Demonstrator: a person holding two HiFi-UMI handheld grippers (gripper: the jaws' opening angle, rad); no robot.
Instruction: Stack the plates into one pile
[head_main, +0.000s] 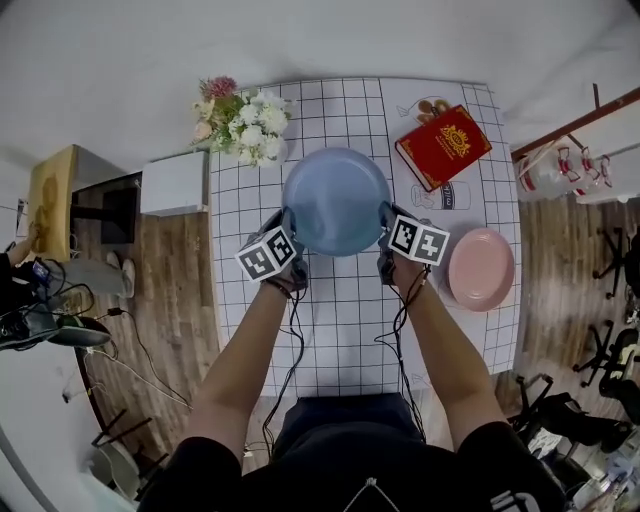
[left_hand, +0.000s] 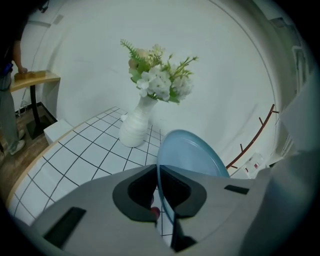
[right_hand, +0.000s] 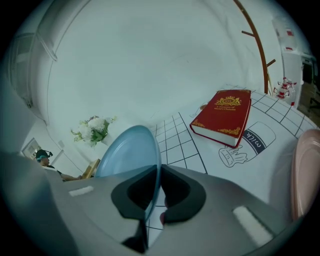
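Over the bench (head_main: 350, 320), the left tool (head_main: 286, 224) and right tool (head_main: 386, 220) pinched the blue plate (head_main: 336, 200) by opposite rims. The pink plate (head_main: 481, 268) lay right. The right gripper view caught the book (right_hand: 222, 116), the left gripper view the vase (left_hand: 136, 127).

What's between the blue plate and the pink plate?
Head view: the right gripper, clamping the blue plate, then bare checked cloth before the pink plate.

Studio room: floor cables (head_main: 141, 346), white backdrop (head_main: 120, 60)
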